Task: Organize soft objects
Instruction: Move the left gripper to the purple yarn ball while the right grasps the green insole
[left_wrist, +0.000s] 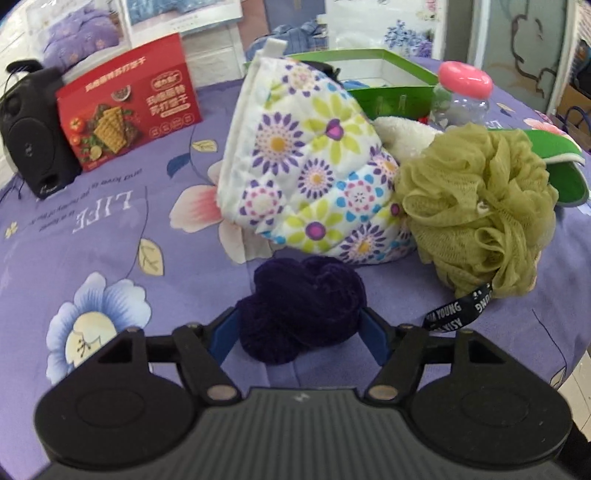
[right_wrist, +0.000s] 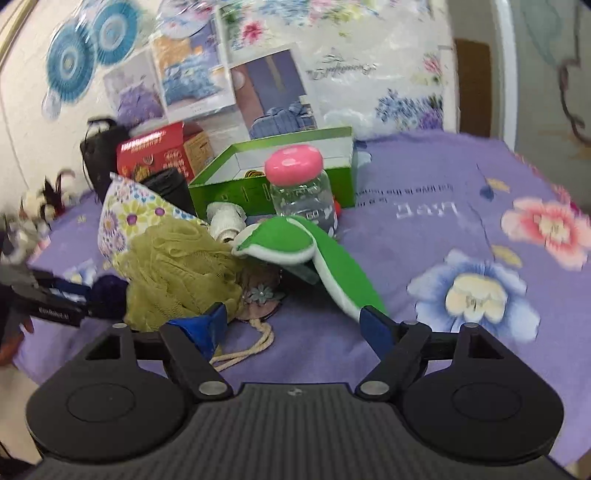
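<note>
A dark purple velvet scrunchie (left_wrist: 301, 308) lies on the purple floral tablecloth, between the blue fingers of my left gripper (left_wrist: 300, 325), whose jaws touch its sides. Behind it stand a flowered quilted oven mitt (left_wrist: 306, 162), an olive mesh bath pouf (left_wrist: 476, 210) and a white plush piece (left_wrist: 402, 134). My right gripper (right_wrist: 293, 326) is open and empty, just in front of a green eye mask (right_wrist: 317, 258). The right wrist view also shows the pouf (right_wrist: 181, 269), the mitt (right_wrist: 129, 210), the scrunchie (right_wrist: 109, 291) and the left gripper (right_wrist: 55, 295).
An open green box (right_wrist: 273, 177) stands at the back, with a clear jar with a pink lid (right_wrist: 299, 184) in front of it. A red cracker box (left_wrist: 129, 107) and a black speaker (left_wrist: 33, 129) stand at the back left. A small floral pouch with a cord (right_wrist: 258, 299) lies under the pouf.
</note>
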